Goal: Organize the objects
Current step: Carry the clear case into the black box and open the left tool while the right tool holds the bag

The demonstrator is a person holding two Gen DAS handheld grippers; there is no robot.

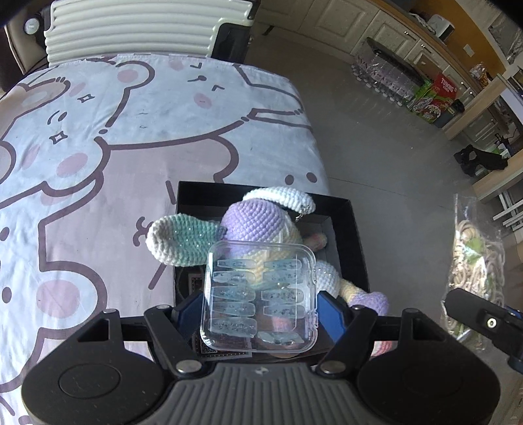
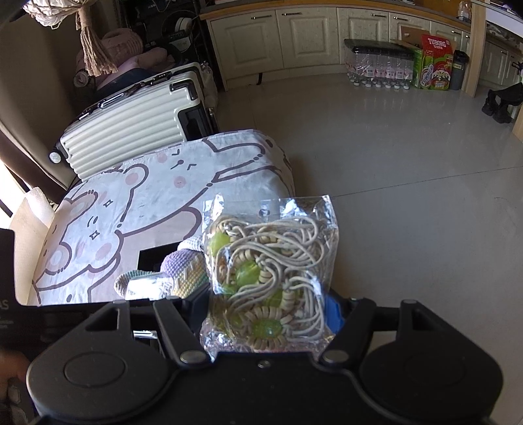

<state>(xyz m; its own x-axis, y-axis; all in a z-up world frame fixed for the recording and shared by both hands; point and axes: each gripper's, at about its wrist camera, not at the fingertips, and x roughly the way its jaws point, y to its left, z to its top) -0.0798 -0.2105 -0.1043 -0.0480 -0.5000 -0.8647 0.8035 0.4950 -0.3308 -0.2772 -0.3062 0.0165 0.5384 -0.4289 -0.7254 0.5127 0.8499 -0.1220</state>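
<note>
Firstly, left wrist view:
Left gripper [image 1: 260, 307]: its blue pads sit partway apart, clamped on the two sides of a clear plastic case, which it holds up.
Clear plastic case [image 1: 261, 296]: square with rounded corners, lid closed, two columns of pale blue press-on nails inside. It hangs above the black box, in front of the crochet toy.
Black box [image 1: 354, 235]: an open, shallow box on the table's right side, close to the edge.
Crochet toy [image 1: 251, 219]: a pastel knitted rabbit, lilac head, one mint-lined ear sticking out over the box's left wall, one white ear towards the far wall. It lies in the box, its body spilling over the near right rim.
Tablecloth [image 1: 98, 157]: white and pink, printed with cartoon bears and a rabbit, covering the table.
Suitcase [image 1: 147, 29]: cream, ribbed, lying just beyond the table's far end.
Right edge: the other gripper's black finger and its bag show beside the table, over the floor.

Secondly, right wrist view:
Right gripper [image 2: 271, 314]: jaws partway apart, gripping a crinkled clear bag by its lower part.
Clear bag [image 2: 269, 271]: full of beige cord, wooden ring beads and green beads. It is held in the air to the right of the box and toy.
Crochet toy [image 2: 186, 264]: partly hidden behind the bag.
Floor [image 2: 408, 163]: pale grey, with cream cabinets, bottled water and a Tuborg carton along the far wall.
</note>
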